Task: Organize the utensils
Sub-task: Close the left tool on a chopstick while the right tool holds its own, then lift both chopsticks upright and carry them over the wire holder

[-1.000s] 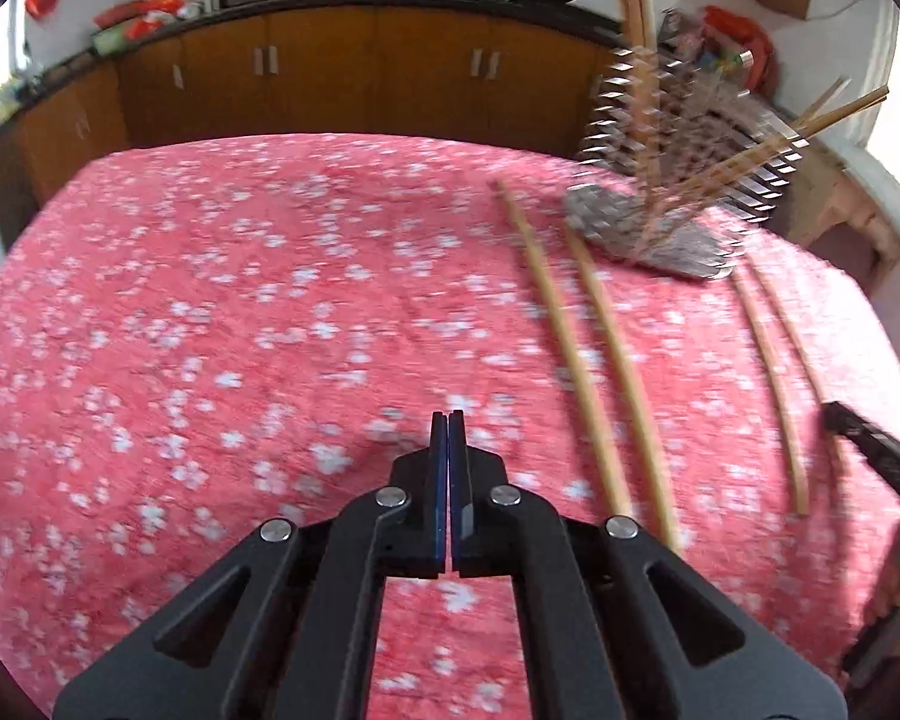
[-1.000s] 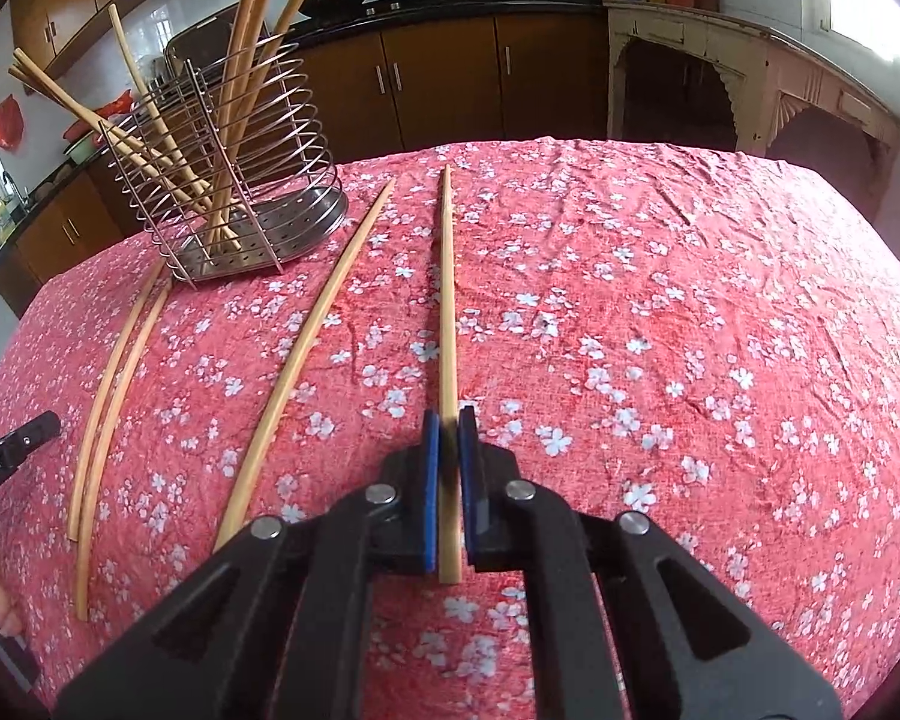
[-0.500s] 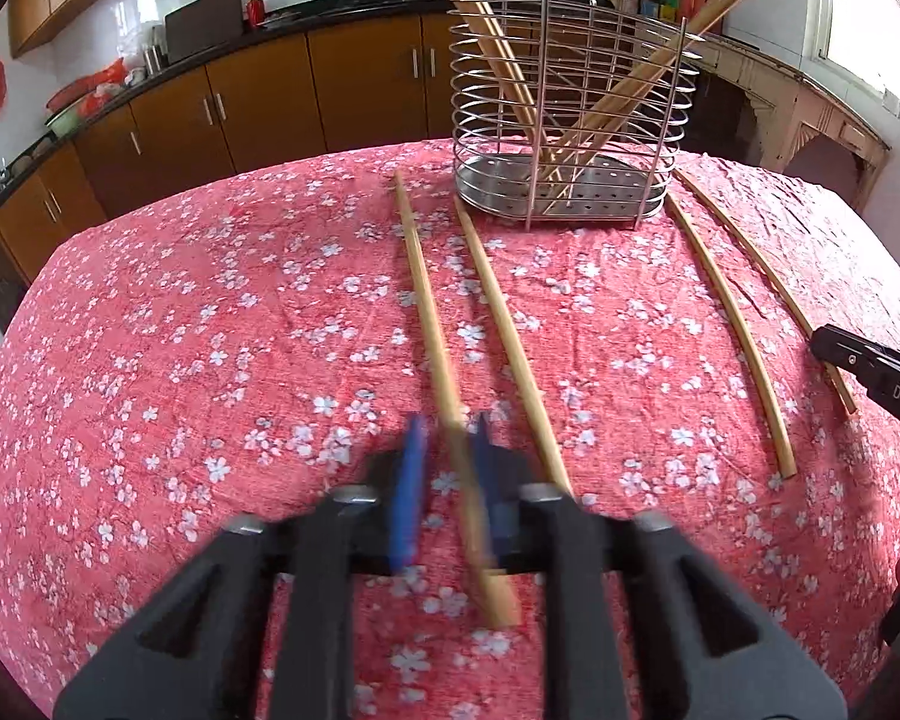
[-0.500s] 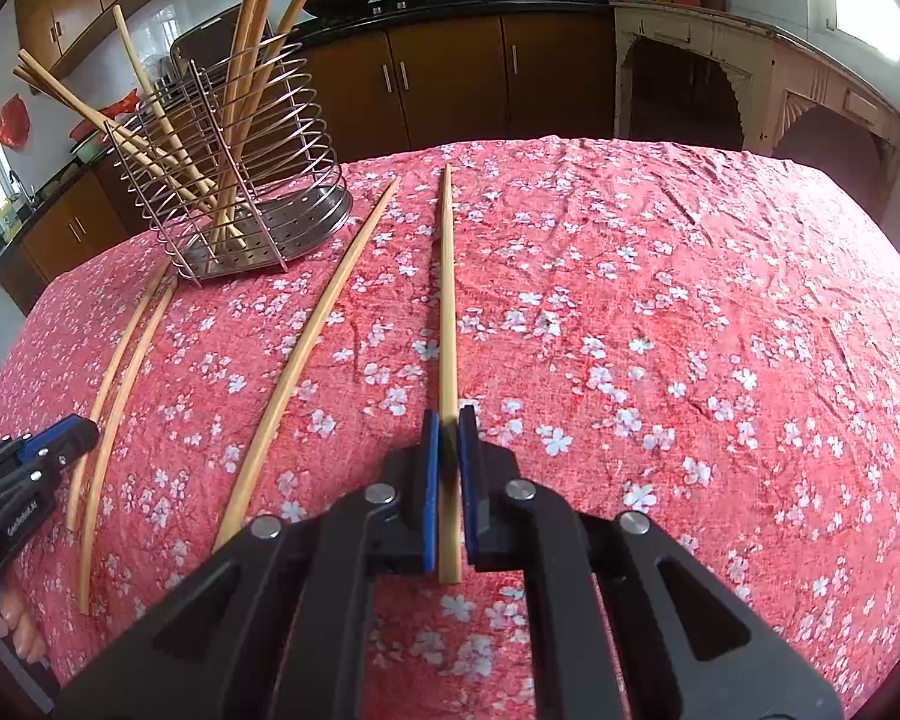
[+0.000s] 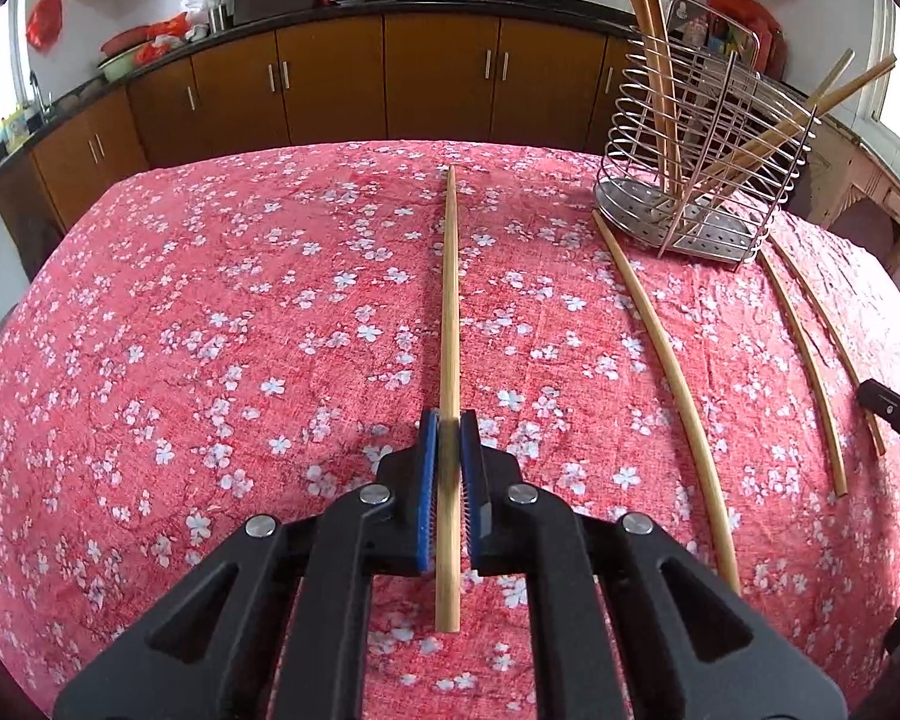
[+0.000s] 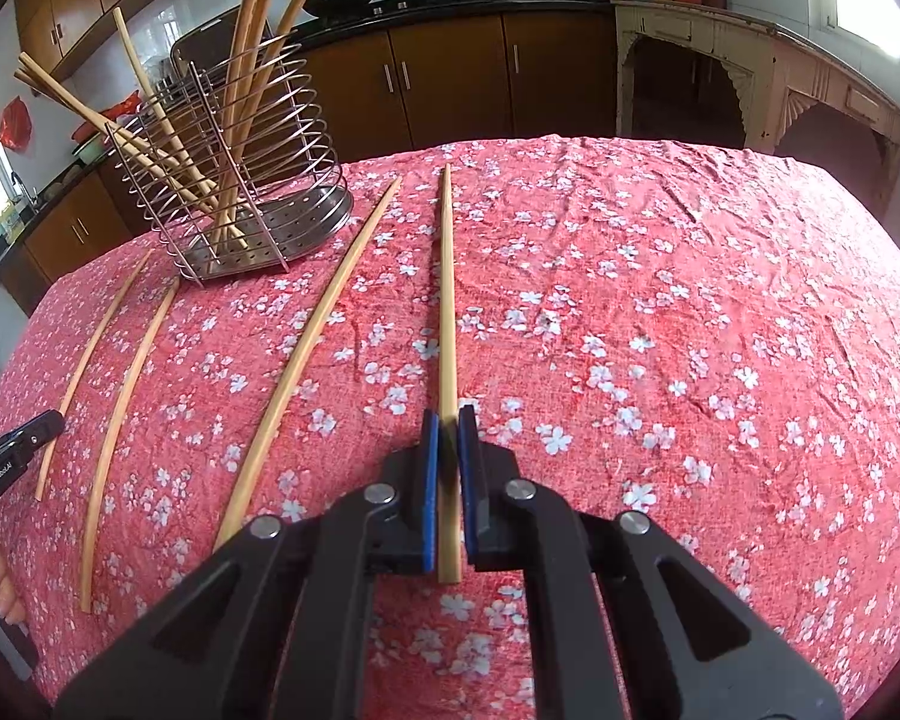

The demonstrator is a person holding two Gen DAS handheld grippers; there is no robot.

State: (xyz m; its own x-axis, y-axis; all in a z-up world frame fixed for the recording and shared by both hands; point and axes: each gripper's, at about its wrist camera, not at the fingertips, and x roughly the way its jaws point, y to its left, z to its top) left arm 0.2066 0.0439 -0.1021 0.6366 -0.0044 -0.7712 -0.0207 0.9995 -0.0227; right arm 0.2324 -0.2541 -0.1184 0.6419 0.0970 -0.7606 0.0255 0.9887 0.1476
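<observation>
Long bamboo chopsticks lie on a red flowered tablecloth. My left gripper [image 5: 448,426] is shut on one chopstick [image 5: 450,300] near its near end. My right gripper [image 6: 448,420] is shut on another chopstick [image 6: 446,300] in the same way. A wire utensil holder [image 5: 699,174] with several chopsticks standing in it sits at the back right of the left view; it also shows in the right wrist view [image 6: 240,180] at the back left. One loose chopstick [image 5: 666,372] lies beside mine, two more [image 5: 804,360] further right.
The tablecloth [image 6: 690,330] covers the whole table. Brown kitchen cabinets [image 5: 330,78] and a counter with pans stand behind. The right gripper's tip [image 5: 894,414] shows at the left view's right edge; the left gripper's tip [image 6: 12,456] shows at the right view's left edge.
My left gripper was shut and empty, swung toward the chopsticks, opened around one and closed on it. My right gripper kept its hold on its chopstick and barely moved.
</observation>
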